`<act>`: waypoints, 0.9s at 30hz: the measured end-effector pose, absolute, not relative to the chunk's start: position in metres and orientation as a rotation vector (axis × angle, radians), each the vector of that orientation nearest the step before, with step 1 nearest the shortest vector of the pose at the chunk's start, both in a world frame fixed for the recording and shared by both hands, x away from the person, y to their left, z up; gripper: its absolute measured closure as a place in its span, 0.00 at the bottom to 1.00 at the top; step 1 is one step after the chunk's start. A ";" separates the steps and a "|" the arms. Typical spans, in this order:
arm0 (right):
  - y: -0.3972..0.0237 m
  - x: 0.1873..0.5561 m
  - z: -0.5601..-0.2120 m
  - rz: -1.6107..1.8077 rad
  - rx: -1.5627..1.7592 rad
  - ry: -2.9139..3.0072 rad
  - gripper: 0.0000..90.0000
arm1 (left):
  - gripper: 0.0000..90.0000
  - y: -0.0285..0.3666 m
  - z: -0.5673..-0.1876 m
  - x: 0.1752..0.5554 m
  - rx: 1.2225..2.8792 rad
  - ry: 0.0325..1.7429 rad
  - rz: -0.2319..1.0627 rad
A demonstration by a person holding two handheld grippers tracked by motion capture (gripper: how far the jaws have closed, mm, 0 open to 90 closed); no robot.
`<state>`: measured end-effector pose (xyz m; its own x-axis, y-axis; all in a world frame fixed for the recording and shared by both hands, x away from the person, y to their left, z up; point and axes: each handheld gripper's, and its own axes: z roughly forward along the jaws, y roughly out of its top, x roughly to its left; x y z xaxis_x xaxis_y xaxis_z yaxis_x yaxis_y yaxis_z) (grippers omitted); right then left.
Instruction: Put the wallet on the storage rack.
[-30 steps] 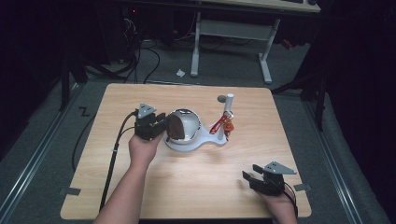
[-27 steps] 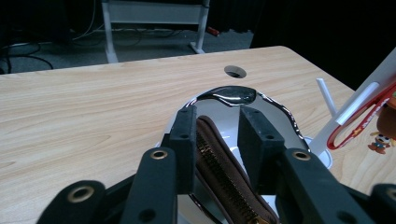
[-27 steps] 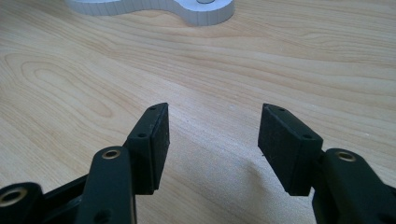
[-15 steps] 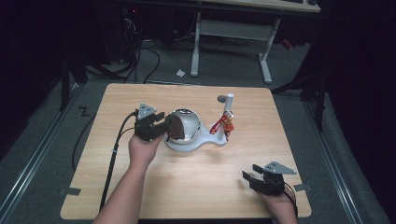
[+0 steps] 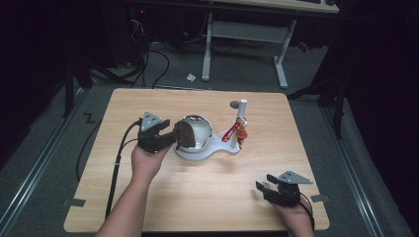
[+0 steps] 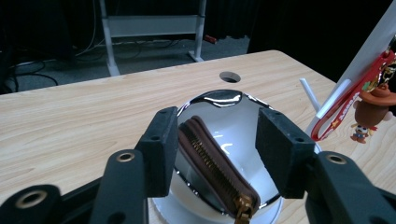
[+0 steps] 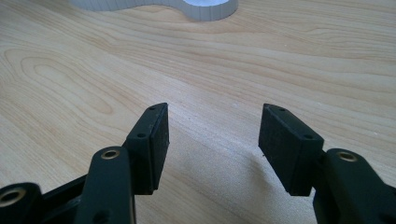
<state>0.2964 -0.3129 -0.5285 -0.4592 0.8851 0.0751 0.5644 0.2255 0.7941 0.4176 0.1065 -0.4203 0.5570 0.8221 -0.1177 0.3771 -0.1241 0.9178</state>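
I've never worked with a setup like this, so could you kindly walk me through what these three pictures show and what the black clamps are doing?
There is no robot here: a person holds a two-jaw clamp in each hand at a wooden table. The high view looks down from above the person. The other two pictures come from cameras riding on the clamps, looking along their black jaws.

On the table stands a white base carrying a shiny metal bowl and a white post, from which a red strap with a small figure charm hangs.

The left gripper is open, its jaws either side of a brown zip pouch that lies in the bowl; they are not squeezing it. The right gripper is open too, holding nothing, near the table's front right corner.
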 end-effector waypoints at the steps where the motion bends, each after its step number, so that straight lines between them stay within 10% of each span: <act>1: -0.313 0.296 -0.529 1.105 1.337 2.117 0.48 | 0.53 0.108 -0.421 0.415 1.725 1.004 0.528; 27: -0.311 0.296 -0.530 1.108 1.324 2.134 0.48 | 0.39 0.164 -0.489 0.367 1.822 1.042 0.446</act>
<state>0.2959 -0.3113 -0.5296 -0.4752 0.8768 0.0739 0.5652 0.2398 0.7893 0.3674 0.1639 -0.4888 0.5690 0.8112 -0.1349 0.4619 -0.1795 0.8686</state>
